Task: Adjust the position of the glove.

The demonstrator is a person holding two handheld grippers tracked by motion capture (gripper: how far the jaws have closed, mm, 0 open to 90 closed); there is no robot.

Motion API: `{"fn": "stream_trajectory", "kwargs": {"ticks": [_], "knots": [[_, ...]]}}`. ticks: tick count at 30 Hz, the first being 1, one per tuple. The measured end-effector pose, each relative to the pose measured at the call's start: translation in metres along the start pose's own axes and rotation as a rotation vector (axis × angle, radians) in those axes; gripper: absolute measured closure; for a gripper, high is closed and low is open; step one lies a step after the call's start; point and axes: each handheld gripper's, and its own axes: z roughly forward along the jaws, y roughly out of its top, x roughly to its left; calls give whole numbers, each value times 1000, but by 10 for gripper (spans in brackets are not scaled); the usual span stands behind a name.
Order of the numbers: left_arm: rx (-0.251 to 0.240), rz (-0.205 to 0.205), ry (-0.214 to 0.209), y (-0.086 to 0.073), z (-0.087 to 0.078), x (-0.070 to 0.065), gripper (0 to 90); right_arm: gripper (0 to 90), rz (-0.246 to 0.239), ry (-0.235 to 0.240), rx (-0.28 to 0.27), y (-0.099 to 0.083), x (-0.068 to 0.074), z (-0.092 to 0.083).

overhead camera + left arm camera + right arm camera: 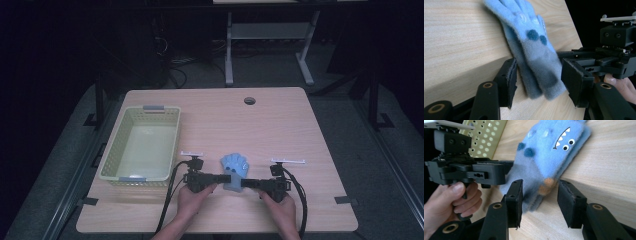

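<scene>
A light blue fleece glove (235, 164) lies near the table's front middle, fingers pointing away from the person. It has dark blue dots (533, 34), a toothy monster face (564, 141) and an orange patch. It looks like two layers stacked. My left gripper (229, 178) comes in from the left and stands open, its jaws on either side of the glove's cuff (540, 75). My right gripper (243, 183) comes in from the right, also open, straddling the same cuff end (541, 195). Neither pair of pads presses the fleece. A hand holds each gripper.
A pale yellow-green perforated basket (114, 135) stands at the table's left with nothing in it, and its wall shows behind the left gripper (486, 137). A round cable hole (249, 100) sits near the far edge. Bare wood (280, 125) spreads to the right and behind the glove.
</scene>
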Motion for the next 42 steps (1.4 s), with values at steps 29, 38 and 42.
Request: {"fn": "stream_trajectory", "kwargs": {"ticks": [29,38,42], "knots": [[38,-75,-68,2,10,9,676,717,79,36,-52,-5,-1,15],[39,-69,-79,2,10,10,695,752,85,63,-60,-5,-3,14],[36,-60,-80,2,9,10,697,759,78,66,-67,-6,-3,15]]}}
